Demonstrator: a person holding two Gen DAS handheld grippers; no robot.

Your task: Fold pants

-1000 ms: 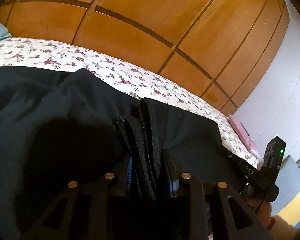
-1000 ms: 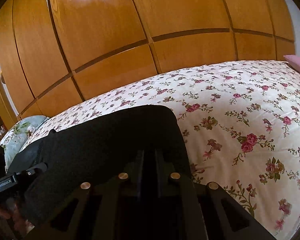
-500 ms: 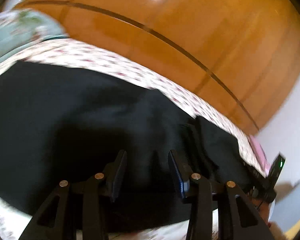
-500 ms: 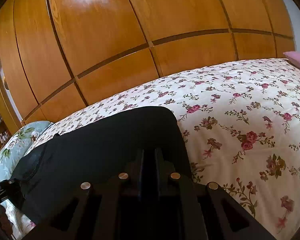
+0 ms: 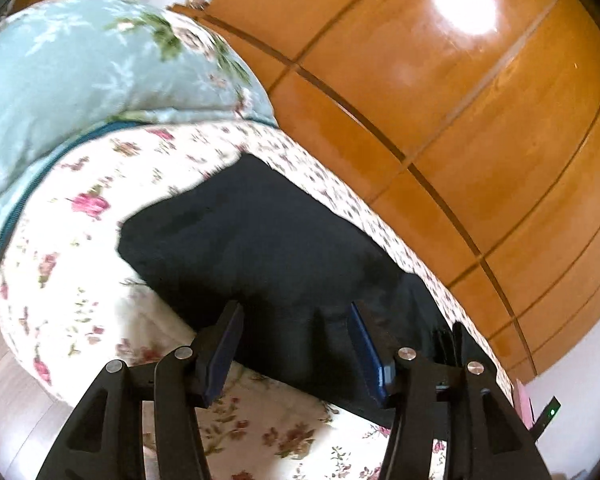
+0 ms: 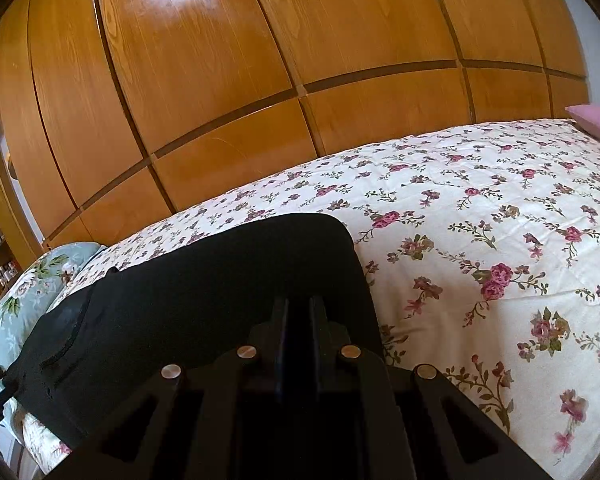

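Observation:
Black pants point(image 5: 260, 248) lie flat on the flowered bed sheet point(image 5: 72, 304), reaching along the bed's near edge. My left gripper point(image 5: 296, 346) hovers over their near edge with its jaws opening. The cloth lies under and beyond the blue pads point(image 5: 224, 354), and nothing is pinched. In the right wrist view the pants point(image 6: 220, 288) end in a rounded corner just ahead of my right gripper point(image 6: 299, 314). Its fingers are pressed together, with the black cloth running in under them.
A pale blue-green flowered pillow point(image 5: 80, 80) lies past the pants at the left end of the bed. A wooden wardrobe point(image 6: 260, 80) runs along the far side. A pink pillow point(image 6: 596, 124) sits at the far right. The bed's edge drops to a wooden floor point(image 5: 4, 400).
My left gripper let go of the bunched waistband, opened wide and swung left along the pants toward the pillow. The right gripper stayed put and stayed shut.

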